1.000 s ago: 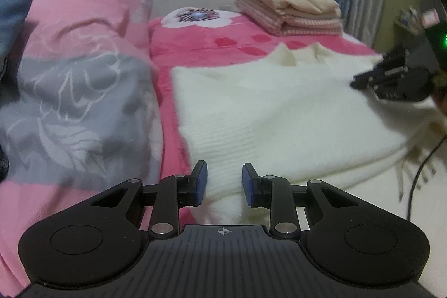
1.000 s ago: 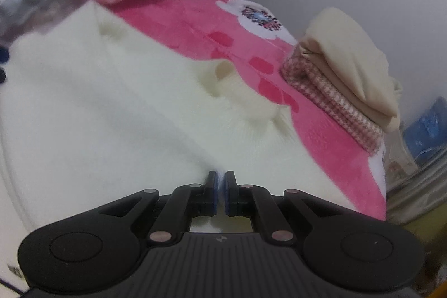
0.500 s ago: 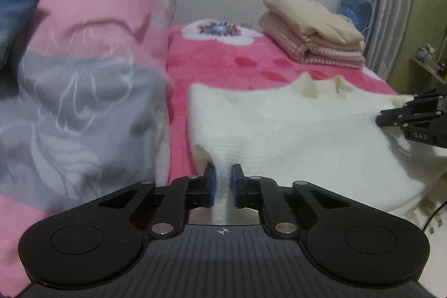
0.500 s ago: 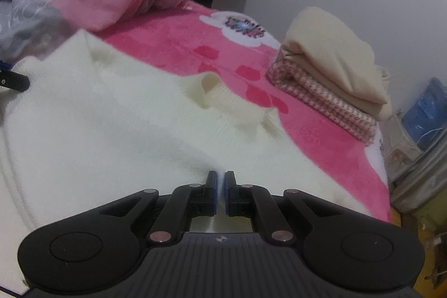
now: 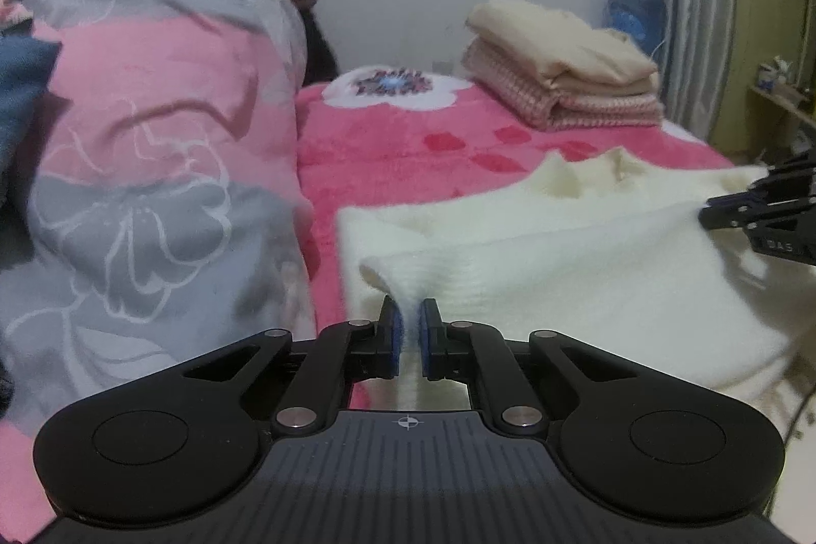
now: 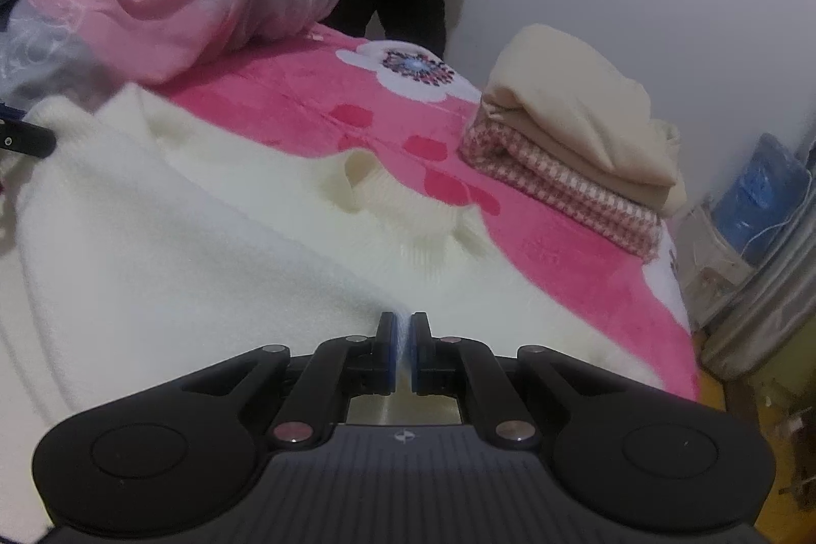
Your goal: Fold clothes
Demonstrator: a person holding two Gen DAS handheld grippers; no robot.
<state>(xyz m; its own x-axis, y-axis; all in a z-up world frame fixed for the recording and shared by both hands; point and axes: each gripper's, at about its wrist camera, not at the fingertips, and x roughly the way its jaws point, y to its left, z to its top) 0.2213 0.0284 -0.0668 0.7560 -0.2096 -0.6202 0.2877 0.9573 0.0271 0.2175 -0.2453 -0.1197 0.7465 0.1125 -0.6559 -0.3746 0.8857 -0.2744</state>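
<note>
My left gripper [image 5: 408, 319] is clamped on a pinch of the cream sweater [image 5: 561, 258], which lies spread on the pink blanket [image 5: 408, 136]. My right gripper [image 6: 405, 332] is clamped on its other edge. The sweater's near hem is hidden behind both tools; motion blurs the quilt [image 5: 153, 136].

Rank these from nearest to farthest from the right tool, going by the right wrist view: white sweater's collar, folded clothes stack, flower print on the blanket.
1. White sweater's collar, straight ahead of the right tool.
2. Folded clothes stack, farther off, to the right.
3. Flower print, at the blanket's far end, near the wall.
</note>
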